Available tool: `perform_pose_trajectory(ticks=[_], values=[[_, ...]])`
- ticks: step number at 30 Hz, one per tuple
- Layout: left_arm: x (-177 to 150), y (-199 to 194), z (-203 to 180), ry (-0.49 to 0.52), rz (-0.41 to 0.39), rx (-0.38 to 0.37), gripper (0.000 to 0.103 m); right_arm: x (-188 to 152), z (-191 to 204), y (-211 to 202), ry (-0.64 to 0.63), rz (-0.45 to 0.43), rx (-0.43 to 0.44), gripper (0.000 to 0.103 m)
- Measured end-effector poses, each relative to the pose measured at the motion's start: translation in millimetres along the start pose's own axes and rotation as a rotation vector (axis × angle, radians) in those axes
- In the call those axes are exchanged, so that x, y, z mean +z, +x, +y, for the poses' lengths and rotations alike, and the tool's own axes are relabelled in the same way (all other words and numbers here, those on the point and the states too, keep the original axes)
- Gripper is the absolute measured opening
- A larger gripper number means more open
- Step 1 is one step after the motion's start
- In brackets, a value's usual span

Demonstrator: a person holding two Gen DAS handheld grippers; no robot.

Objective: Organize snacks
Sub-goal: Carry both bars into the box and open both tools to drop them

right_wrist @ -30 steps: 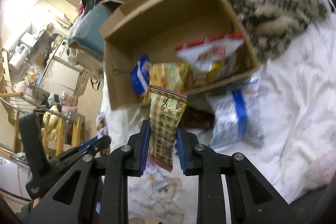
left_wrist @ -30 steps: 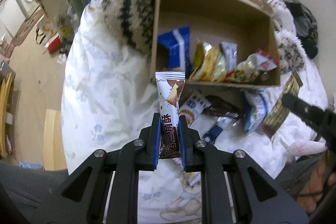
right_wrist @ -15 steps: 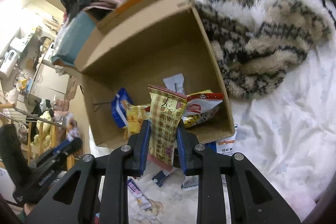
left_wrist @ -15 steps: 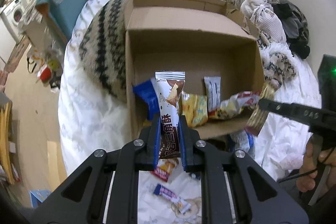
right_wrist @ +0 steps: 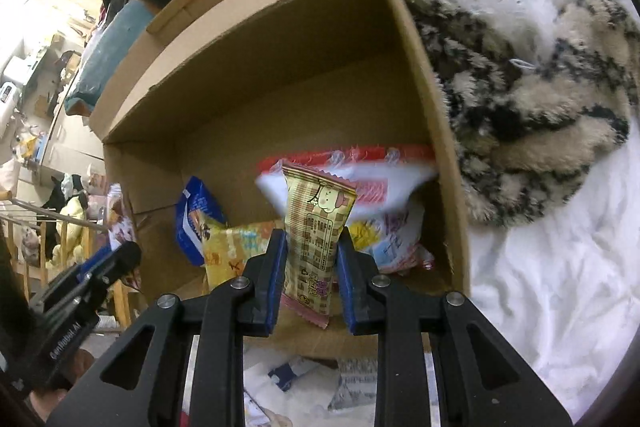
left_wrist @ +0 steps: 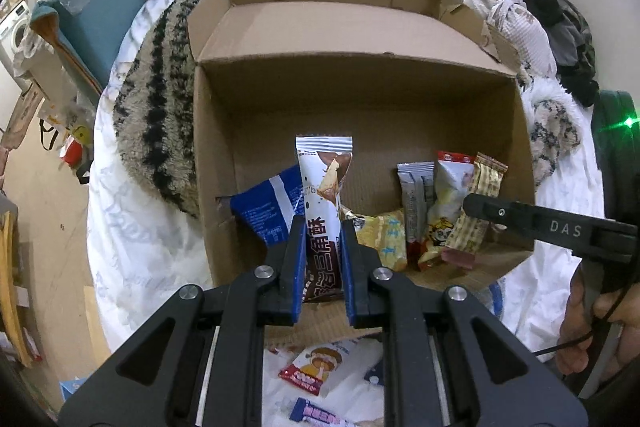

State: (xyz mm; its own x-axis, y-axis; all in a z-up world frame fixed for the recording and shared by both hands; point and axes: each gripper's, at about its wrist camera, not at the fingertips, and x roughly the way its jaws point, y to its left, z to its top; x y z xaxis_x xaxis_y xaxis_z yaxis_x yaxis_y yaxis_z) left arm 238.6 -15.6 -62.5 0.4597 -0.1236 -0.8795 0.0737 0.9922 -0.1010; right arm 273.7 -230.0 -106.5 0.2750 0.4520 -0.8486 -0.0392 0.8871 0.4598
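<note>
At frame centre, the left tool (left_wrist: 322,257) is clamped on a white-brown snack bar (left_wrist: 323,195) and the right tool (right_wrist: 311,277) on a yellow snack packet (right_wrist: 316,227), both over the cardboard box (left_wrist: 360,107).

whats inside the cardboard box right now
Inside the cardboard box: a blue packet, a yellow packet, a silver stick and a red-topped white bag. What lies beneath them is hidden.

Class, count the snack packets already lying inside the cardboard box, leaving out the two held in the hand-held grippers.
4 visible: a blue bag at the left, a yellow packet in the middle, a silver stick and a red-topped white bag at the right. Others may be hidden.
</note>
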Motion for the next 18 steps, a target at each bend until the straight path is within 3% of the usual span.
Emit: perform_pose_trajectory(ticks=[5,8,18], values=[[3.3,8.0,-2.2,0.034,-0.024,0.015,0.013,4.1,10.6,11.3,-0.072,-0.02,-0.088,0.025],[6.7,9.6,2.1,0.015,-0.036,0.024,0.013,3.2,14.2,6.2,-0.048,-0.028,-0.012,0.025],[11.2,9.7,12.7,-0.039,-0.06,0.014,0.013,0.0,32.3,-17.3,-0.102,-0.103,0.075,0.026]])
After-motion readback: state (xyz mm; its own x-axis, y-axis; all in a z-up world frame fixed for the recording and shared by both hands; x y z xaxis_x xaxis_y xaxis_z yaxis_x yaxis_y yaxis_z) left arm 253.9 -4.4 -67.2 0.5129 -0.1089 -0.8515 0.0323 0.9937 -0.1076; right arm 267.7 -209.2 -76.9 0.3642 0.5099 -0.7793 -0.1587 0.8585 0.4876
